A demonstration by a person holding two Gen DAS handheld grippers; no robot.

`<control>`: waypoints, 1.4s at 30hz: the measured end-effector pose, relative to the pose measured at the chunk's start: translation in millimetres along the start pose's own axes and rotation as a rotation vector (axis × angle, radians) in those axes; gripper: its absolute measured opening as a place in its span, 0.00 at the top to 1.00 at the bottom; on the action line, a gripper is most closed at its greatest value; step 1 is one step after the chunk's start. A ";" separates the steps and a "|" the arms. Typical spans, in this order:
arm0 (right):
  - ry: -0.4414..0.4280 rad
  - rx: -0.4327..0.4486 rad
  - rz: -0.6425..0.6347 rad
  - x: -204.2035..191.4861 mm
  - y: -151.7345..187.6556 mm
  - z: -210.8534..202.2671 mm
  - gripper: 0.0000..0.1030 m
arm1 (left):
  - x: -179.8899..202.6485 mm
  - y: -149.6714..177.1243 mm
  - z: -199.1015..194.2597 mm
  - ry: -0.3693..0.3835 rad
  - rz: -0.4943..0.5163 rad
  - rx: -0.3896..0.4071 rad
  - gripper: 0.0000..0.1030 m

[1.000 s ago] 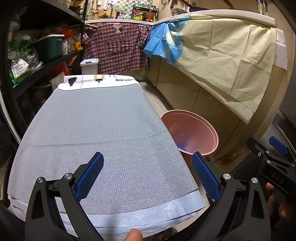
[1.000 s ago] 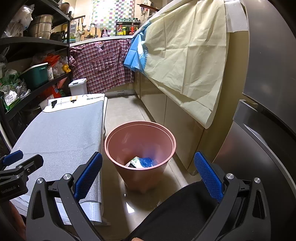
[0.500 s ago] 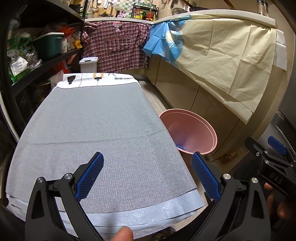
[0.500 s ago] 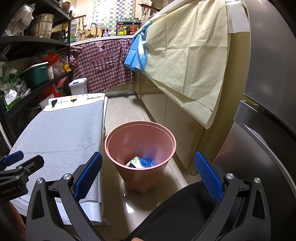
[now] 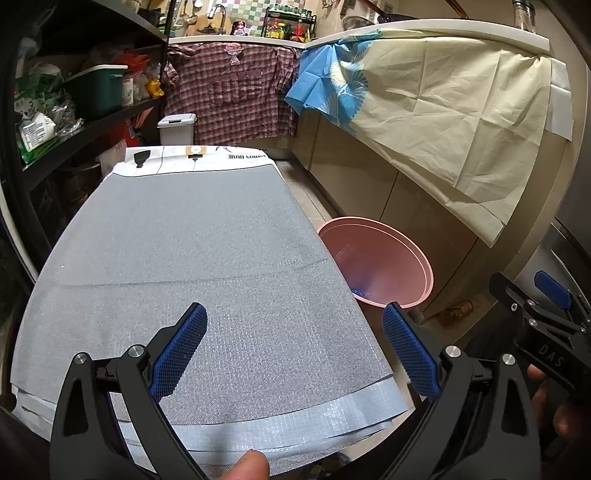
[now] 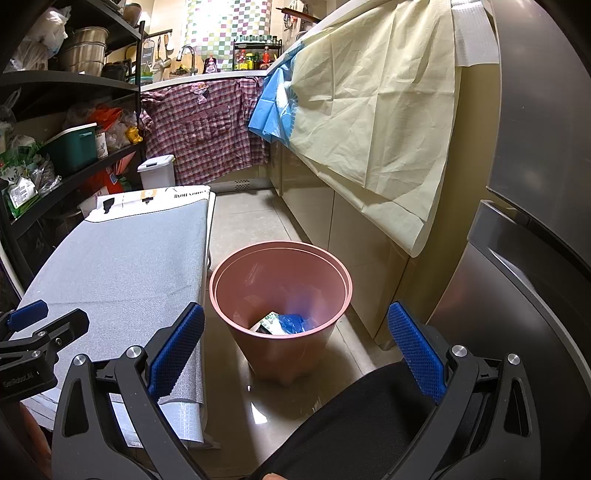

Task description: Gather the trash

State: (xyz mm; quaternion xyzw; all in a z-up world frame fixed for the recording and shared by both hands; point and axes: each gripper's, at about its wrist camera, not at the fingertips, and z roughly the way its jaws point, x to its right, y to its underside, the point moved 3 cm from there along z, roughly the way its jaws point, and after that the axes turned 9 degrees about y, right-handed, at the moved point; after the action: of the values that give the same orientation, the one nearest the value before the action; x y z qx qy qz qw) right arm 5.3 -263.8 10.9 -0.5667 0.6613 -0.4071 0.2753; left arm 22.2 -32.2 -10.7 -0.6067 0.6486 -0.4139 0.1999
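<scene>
A narrow kitchen is shown, floored in glossy beige tiles (image 6: 251, 221). Dark shelving (image 6: 70, 79) is crowded with containers on the left. Beige cabinets (image 6: 354, 236) are draped with a cream cloth (image 6: 376, 122), a plaid shirt (image 6: 207, 129) is hung at the far end, and a checkered tile wall (image 6: 225, 26) is brightly lit.

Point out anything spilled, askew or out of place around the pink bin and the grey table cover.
Nothing stands out. The pink bin stands upright on the floor with the trash inside it, nothing spilled beside it. The grey cover lies flat. Both the left gripper and right gripper are open and empty.
</scene>
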 end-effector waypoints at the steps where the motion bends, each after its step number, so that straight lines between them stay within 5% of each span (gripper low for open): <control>1: 0.000 -0.001 0.000 0.7 -0.2 0.2 0.05 | 0.2 0.0 0.1 0.000 0.000 0.000 0.10; 42: 0.001 0.003 -0.002 -0.5 -0.1 -1.3 0.05 | 4.9 3.7 2.3 0.000 0.035 0.000 0.08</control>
State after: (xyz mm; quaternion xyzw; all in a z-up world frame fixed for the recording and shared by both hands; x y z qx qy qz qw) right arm 4.3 -263.0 11.7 -0.5668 0.6602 -0.4086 0.2756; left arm 20.7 -37.9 -13.7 -0.5952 0.6593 -0.4101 0.2070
